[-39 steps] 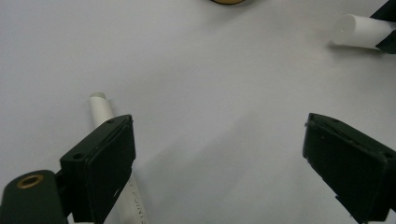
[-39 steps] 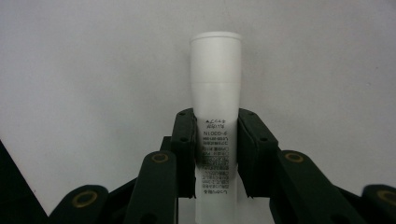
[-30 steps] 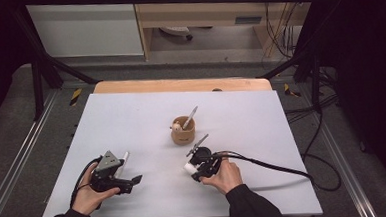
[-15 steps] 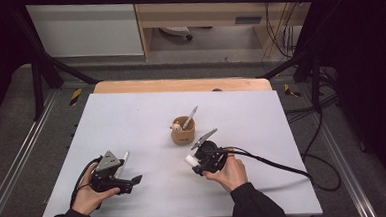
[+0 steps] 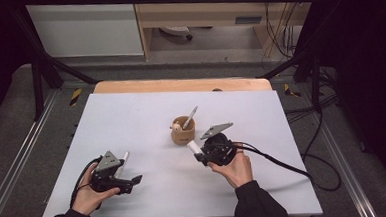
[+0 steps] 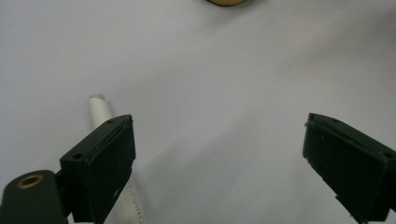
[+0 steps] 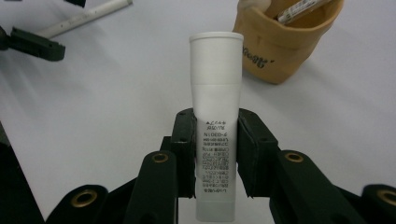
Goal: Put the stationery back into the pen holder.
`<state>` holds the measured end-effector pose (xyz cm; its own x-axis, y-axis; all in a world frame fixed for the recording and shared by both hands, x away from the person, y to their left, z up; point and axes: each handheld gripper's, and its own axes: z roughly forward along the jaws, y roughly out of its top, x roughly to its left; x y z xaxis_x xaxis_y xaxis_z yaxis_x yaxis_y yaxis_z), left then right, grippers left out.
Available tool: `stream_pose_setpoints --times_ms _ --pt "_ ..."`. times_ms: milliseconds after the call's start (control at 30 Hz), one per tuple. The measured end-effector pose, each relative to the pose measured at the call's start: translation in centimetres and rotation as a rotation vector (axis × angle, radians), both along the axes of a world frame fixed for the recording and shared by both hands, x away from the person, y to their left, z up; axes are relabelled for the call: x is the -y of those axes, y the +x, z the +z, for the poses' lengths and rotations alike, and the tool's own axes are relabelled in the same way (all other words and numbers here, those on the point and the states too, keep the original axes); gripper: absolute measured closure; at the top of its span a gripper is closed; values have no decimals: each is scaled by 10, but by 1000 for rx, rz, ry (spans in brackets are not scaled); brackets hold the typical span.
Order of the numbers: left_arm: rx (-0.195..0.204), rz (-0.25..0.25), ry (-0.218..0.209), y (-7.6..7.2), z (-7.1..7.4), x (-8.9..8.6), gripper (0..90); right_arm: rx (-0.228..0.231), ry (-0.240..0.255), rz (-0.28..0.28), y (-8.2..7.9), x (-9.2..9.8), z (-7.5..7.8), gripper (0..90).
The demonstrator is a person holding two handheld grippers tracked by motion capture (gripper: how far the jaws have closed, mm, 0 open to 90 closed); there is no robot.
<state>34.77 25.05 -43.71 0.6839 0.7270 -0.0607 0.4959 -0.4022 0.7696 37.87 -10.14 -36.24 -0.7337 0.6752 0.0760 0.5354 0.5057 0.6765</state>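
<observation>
The high view looks forward and down from above the person's side of the white table (image 5: 146,116), far enough off to take in the whole top and the floor beyond; both forearms enter at the bottom edge.

The left gripper view sits low and very near the tabletop, facing along its own two jaws, with a white pen (image 6: 100,109) at lower left and the rim of the brown cup (image 6: 226,2) at the top edge.

The right gripper view looks along its jaws at close range past a white tube (image 7: 215,112); the cup (image 7: 285,44) fills its upper right, the pen (image 7: 86,17) its upper left.

All three views share the cup (image 5: 183,130) and the pen (image 5: 124,158).
</observation>
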Motion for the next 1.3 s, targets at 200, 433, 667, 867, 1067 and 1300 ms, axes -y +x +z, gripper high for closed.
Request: stream_pose_setpoints --times_ms 200,433,667,867,1067,1300 --pt "-1 0 1 0 0 0 94 72 83 -49 3 6 7 705" --pt "-2 -1 1 0 0 0 94 157 182 -108 10 8 13 704" --pt "-2 1 1 0 -1 0 94 223 271 -166 22 8 16 704" --pt "-4 0 3 1 -1 0 94 243 333 -190 33 6 17 704" --pt "-3 0 3 1 -1 0 94 279 369 -209 45 2 19 704" --pt "-4 0 3 1 -1 -1 94 314 396 -220 60 -9 19 704"
